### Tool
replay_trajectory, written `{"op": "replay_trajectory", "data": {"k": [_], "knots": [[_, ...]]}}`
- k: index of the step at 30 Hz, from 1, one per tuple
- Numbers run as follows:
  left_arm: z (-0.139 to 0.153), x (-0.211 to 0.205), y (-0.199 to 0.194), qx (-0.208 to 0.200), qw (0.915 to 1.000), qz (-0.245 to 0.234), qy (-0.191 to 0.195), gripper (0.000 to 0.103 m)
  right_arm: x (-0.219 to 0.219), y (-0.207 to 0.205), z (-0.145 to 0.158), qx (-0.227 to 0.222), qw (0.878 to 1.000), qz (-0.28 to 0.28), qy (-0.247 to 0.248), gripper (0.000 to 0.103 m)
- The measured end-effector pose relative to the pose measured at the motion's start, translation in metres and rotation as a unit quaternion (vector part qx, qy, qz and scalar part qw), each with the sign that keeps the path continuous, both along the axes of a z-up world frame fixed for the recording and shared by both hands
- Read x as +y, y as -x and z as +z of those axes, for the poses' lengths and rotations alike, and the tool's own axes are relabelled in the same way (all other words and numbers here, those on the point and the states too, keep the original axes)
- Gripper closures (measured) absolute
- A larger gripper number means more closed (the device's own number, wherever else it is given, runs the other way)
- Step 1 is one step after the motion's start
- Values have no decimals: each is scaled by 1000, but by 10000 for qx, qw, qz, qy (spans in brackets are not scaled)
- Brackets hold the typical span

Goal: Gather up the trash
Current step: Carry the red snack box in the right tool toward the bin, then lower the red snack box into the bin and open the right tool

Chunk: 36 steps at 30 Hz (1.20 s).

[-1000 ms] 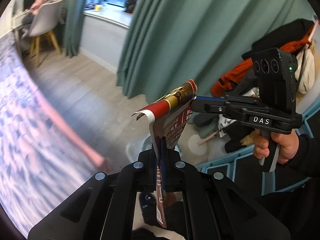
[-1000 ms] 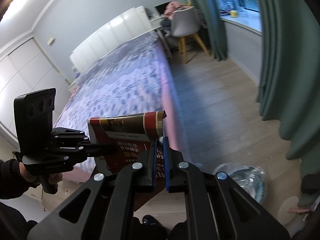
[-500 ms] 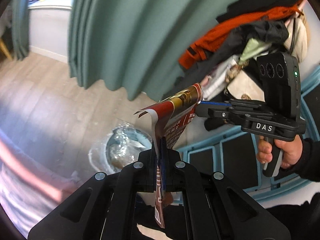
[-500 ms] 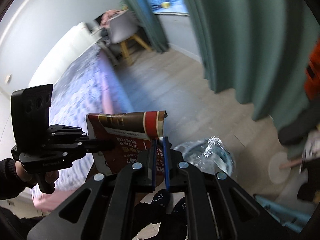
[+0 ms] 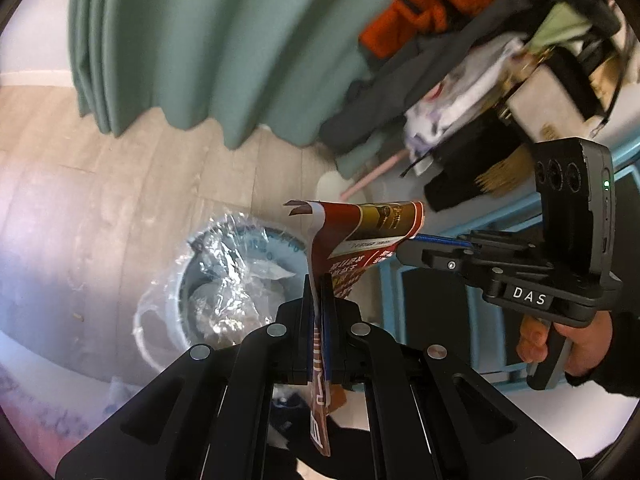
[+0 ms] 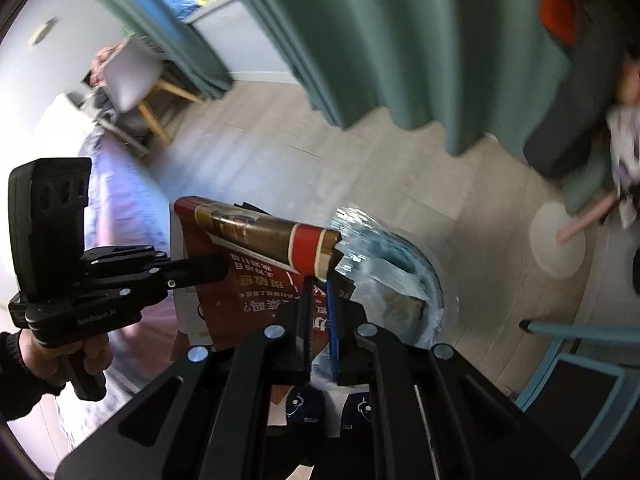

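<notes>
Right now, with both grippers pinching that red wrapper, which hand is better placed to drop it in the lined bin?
Probably the right. The right gripper grips the wrapper at the edge nearest the bin; the left gripper holds the far edge.

You had 2 tools [image 5: 319, 286] [image 6: 320, 286], 1 red wrapper [image 5: 352, 240], 1 lined bin [image 5: 224, 280], 1 chair [image 6: 132, 76].

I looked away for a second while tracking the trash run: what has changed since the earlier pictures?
Both claws carried the red wrapper down toward the plastic-lined bin, which now sits close below it. Nothing was let go: the left claw and the right claw are still shut on the wrapper, stretched between them as before.
</notes>
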<state>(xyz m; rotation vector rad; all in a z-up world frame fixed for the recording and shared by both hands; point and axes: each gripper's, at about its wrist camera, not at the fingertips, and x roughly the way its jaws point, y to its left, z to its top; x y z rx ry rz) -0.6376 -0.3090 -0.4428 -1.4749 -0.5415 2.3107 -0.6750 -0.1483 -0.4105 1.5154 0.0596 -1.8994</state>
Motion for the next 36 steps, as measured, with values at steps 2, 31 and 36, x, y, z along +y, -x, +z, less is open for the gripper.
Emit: {"op": "replay_trajectory", "data": {"k": [2,31,36], "knots": [[-27,6,14,-45,9999,-134,0,101,8,7,-25,-82,9998,-172,-44,94],[-230,14,59,-938,9948,-117,392,99,-13,43,-215,-462,9946,500,-778,95],[-225,20,59,-878,9947,-160,513,99,-13,44,-217,-454,9926,656,-911,95]]}}
